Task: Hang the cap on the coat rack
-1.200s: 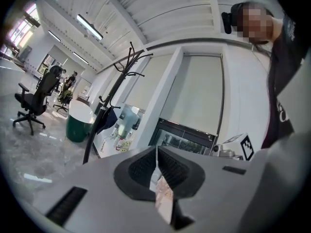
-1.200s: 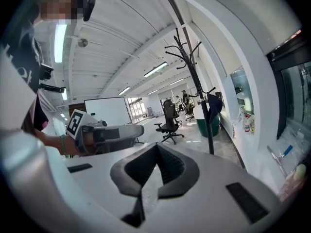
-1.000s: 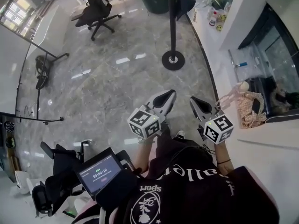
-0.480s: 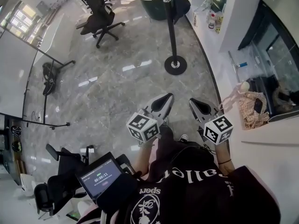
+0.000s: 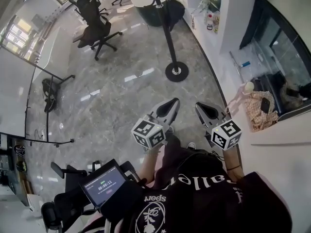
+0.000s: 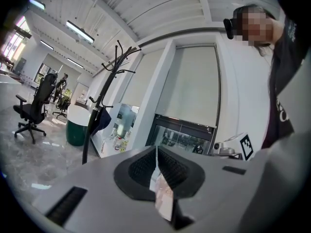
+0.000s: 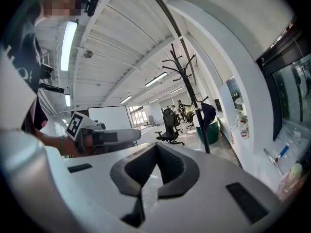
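Observation:
A black coat rack [image 5: 169,38] stands on a round base on the marble floor ahead of me. In the left gripper view the coat rack [image 6: 103,89] has a dark blue cap [image 6: 101,121] hanging from a low hook. The right gripper view shows the same cap [image 7: 209,114] on the coat rack [image 7: 187,81]. My left gripper [image 5: 168,108] and right gripper [image 5: 206,111] are held side by side in front of the person's body, well short of the rack. Both are shut with nothing between the jaws, as the left gripper [image 6: 156,152] and right gripper [image 7: 156,147] views show.
A black office chair [image 5: 95,25] stands at the far left, and a dark green round table [image 5: 158,8] sits behind the rack. A white counter on the right carries a pink bag [image 5: 256,109] and bottles [image 5: 210,21]. A whiteboard stand [image 5: 46,89] is at left and a screen [image 5: 104,184] at lower left.
The head view has shifted a little, so the rack base and chair sit slightly differently in frame. Both grippers stay shut and side by side in about the same place.

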A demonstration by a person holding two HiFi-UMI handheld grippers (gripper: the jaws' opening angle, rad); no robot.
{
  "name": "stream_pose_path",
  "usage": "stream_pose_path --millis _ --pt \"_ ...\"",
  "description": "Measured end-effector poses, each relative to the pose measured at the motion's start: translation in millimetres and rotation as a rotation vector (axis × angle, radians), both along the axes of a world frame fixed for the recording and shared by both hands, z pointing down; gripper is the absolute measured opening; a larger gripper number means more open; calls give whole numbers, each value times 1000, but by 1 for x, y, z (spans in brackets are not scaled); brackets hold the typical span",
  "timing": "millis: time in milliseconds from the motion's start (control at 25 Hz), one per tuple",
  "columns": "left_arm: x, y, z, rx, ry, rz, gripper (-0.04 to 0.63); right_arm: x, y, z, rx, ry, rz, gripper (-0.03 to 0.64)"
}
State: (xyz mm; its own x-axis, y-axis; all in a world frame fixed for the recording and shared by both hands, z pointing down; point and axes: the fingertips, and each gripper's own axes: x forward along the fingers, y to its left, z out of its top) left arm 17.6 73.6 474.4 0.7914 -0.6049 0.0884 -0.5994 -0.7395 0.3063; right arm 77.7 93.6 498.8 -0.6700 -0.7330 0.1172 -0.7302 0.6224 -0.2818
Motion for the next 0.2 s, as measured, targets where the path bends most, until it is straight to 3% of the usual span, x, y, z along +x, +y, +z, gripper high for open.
stream_pose_path --millis 200 --pt "21 -1 6 -5 -34 34 5 20 -2 -1 1 -30 35 15"
